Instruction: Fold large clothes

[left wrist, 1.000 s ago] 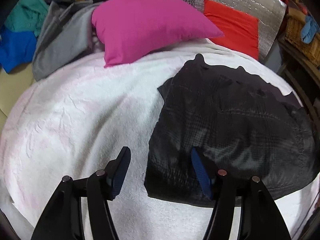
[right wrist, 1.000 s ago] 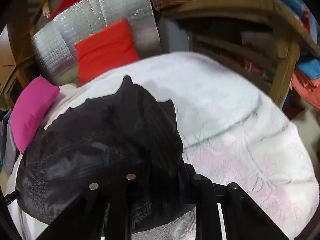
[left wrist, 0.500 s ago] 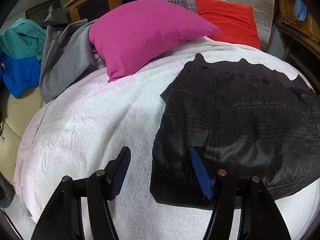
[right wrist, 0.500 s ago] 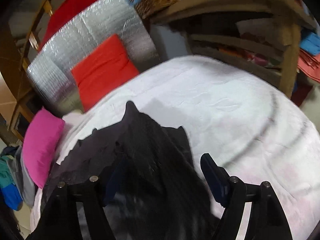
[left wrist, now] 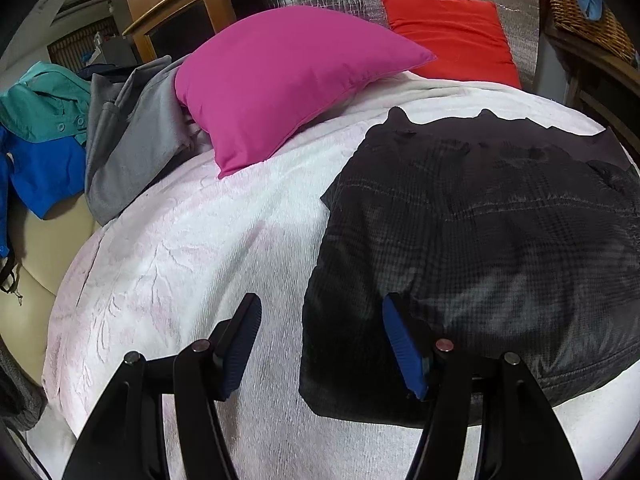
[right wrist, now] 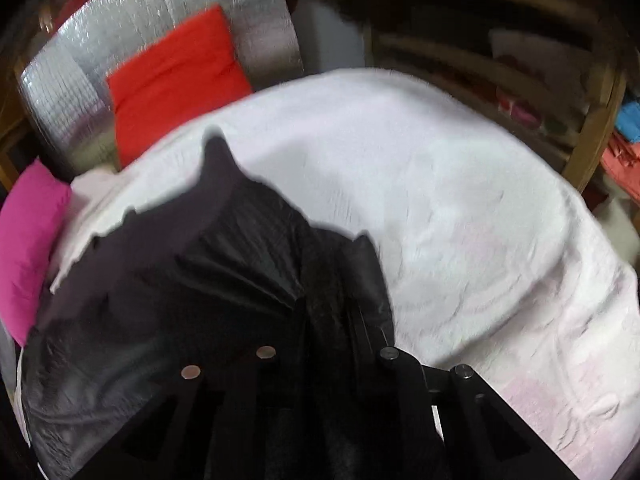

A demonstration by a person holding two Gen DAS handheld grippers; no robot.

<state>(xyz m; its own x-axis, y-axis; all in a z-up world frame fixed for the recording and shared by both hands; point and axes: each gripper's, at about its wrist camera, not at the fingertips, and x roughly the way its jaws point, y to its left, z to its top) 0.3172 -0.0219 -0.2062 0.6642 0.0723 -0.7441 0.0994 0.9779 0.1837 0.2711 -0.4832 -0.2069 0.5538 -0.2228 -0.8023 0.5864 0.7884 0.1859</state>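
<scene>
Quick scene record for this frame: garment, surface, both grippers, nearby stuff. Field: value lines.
garment: black jacket, lying on the bed
surface: white blanket
left gripper: open, the jacket's left edge between its fingers, not pinched
right gripper: jaws just closed, shut on a fold of the jacket
nearby: pink pillow, red cushion, grey garment

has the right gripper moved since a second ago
Yes. The right gripper shifted sideways: the red cushion sits further right and the shelves edge out. Its jaws have just been closing, black jacket between them.
</scene>
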